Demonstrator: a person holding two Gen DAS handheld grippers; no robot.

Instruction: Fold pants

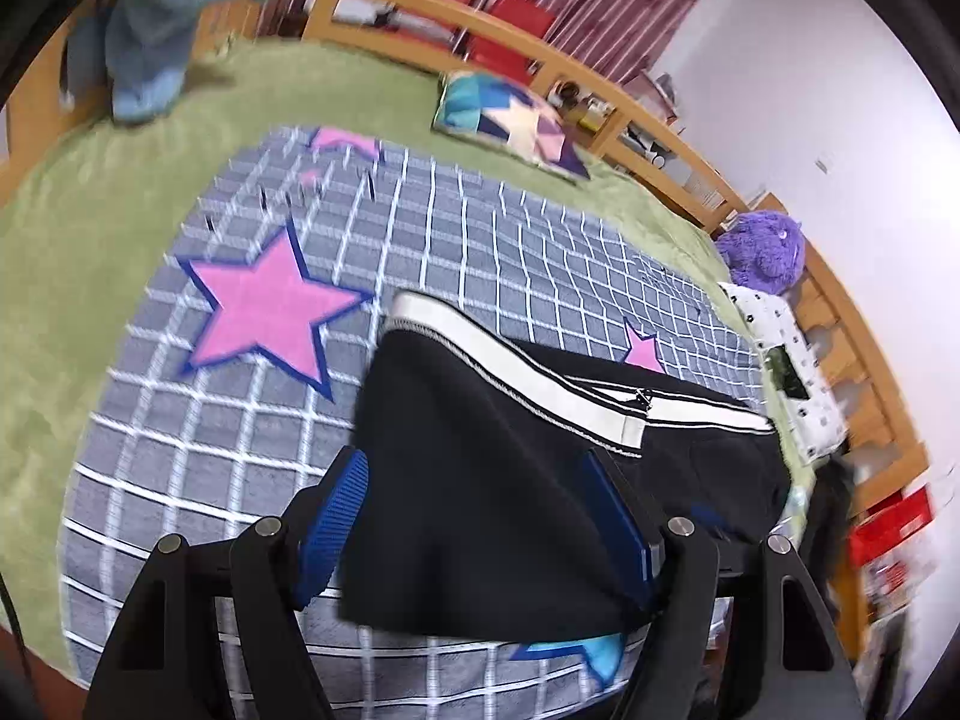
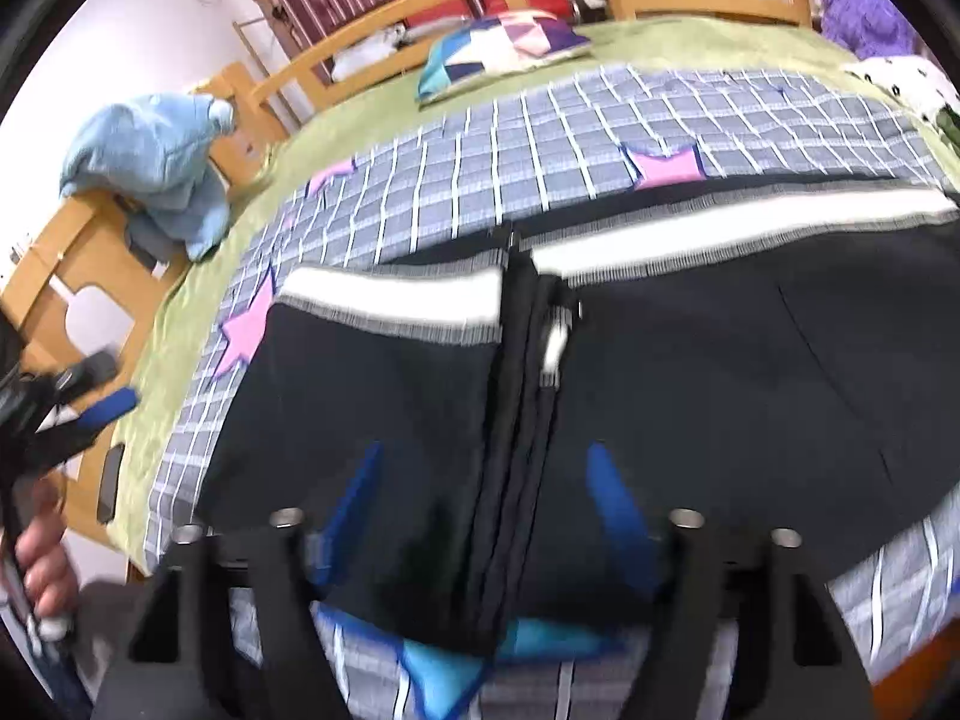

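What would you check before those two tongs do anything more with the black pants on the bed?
1. Left tongs free of cloth: cannot tell; they stand wide, and black cloth covers part of the gap.
2. Right tongs let go: ok; open, hovering over the fold.
3. Black pants with a white waistband folded in half: ok; the two layers meet along a centre seam.
4. Waistband halves lined up: not ok; one sits lower than the other.
5. Grey checked blanket with pink stars flat beneath: ok.
6. Bed space beyond the pants: ok; the patchwork cushion lies well away.
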